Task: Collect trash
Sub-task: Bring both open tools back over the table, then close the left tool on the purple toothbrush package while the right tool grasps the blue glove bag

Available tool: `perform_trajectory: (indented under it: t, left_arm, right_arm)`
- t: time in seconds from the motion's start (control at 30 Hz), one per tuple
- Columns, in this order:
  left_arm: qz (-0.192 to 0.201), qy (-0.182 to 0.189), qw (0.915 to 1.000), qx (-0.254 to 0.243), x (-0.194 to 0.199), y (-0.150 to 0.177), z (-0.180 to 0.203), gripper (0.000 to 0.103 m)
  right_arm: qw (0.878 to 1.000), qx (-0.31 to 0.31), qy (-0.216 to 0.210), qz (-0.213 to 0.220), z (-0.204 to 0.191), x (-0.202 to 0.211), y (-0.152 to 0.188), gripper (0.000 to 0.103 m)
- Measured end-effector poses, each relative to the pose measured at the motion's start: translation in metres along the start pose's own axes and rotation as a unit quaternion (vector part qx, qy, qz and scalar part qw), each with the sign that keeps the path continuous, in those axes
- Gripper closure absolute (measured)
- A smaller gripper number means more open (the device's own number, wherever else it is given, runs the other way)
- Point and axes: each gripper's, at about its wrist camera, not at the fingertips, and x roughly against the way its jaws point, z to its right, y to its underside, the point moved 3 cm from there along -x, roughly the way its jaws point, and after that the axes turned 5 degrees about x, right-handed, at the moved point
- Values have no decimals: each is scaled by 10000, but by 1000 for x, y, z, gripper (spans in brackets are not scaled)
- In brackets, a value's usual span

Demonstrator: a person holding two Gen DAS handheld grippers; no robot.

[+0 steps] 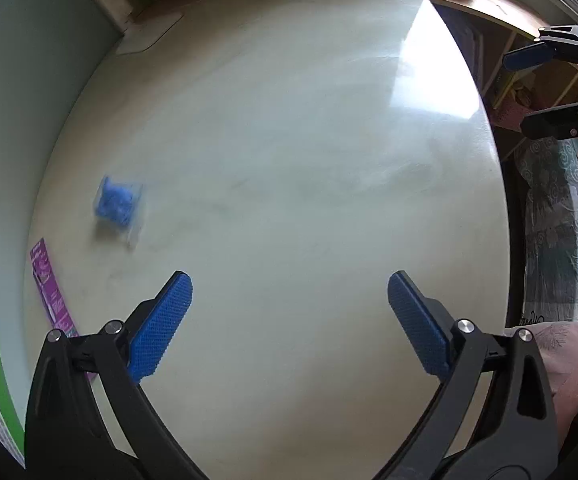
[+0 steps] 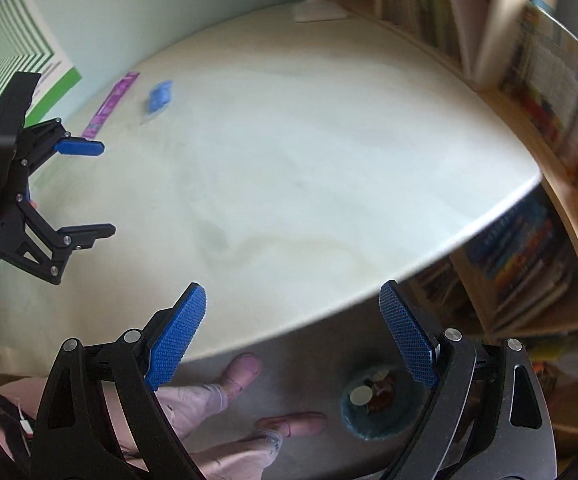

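A small blue crumpled wrapper (image 1: pixel 118 209) lies on the pale round table (image 1: pixel 289 140), ahead and to the left of my left gripper (image 1: pixel 289 322), which is open and empty above the table. The wrapper also shows far off in the right wrist view (image 2: pixel 160 96). A purple strip of packaging (image 1: pixel 51 294) lies by the table's left edge; it also shows in the right wrist view (image 2: pixel 109 106). My right gripper (image 2: pixel 293 332) is open and empty, over the table's near edge. A trash bin (image 2: pixel 373 402) with scraps inside stands on the floor below it.
A green and white poster (image 2: pixel 17 72) hangs on the pale wall at left. Bookshelves (image 2: pixel 529 80) run along the right. A white lamp base (image 2: pixel 317 10) stands at the table's far side. The person's legs and pink slippers (image 2: pixel 245 372) are under the table edge.
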Motion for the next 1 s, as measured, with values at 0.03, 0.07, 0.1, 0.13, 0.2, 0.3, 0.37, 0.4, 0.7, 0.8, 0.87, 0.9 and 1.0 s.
perform_trajectory:
  t: [0.03, 0.07, 0.1, 0.13, 0.2, 0.3, 0.37, 0.4, 0.7, 0.8, 0.87, 0.9, 1.0]
  left_arm:
    - [-17, -34, 10000, 86, 0, 4, -8, 7]
    - [-50, -86, 9997, 221, -1, 10, -20, 7]
    - [-74, -103, 9995, 306, 0, 17, -30, 7]
    - [-109, -126, 9990, 423, -1, 23, -41, 7]
    - [-163, -190, 9979, 602, -2, 32, -59, 7]
    - [-266, -271, 9955, 864, -4, 48, -88, 7]
    - [-326, -329, 9934, 1051, -6, 59, -110, 7]
    - [-347, -350, 9925, 1123, -6, 62, -118, 7]
    - [-448, -542, 9827, 1714, -13, 88, -191, 7]
    - [-472, -517, 9799, 1865, -19, 90, -210, 7]
    - [-469, -508, 9783, 1954, -24, 88, -220, 7]
    - [-471, -500, 9773, 2004, -27, 88, -227, 7]
    - [-455, -476, 9737, 2183, -35, 87, -245, 7]
  right_arm:
    - [10000, 86, -45, -12, -7, -5, -8, 15]
    - [9998, 160, -83, -21, -14, -9, -15, 15]
    - [9996, 245, -147, -35, -23, -15, -24, 15]
    - [9993, 311, -196, -48, -31, -19, -31, 15]
    - [9986, 452, -266, -87, -48, -31, -47, 15]
    - [9972, 637, -367, -166, -69, -49, -67, 15]
    - [9960, 745, -446, -231, -81, -59, -80, 15]
    - [9951, 822, -489, -268, -88, -65, -87, 15]
    - [9867, 1440, -600, -461, -133, -107, -147, 15]
    - [9851, 1527, -614, -490, -142, -119, -168, 15]
    - [9844, 1559, -618, -530, -148, -129, -181, 15]
    - [9842, 1564, -628, -544, -150, -134, -188, 15]
    - [9835, 1599, -613, -580, -157, -148, -205, 15]
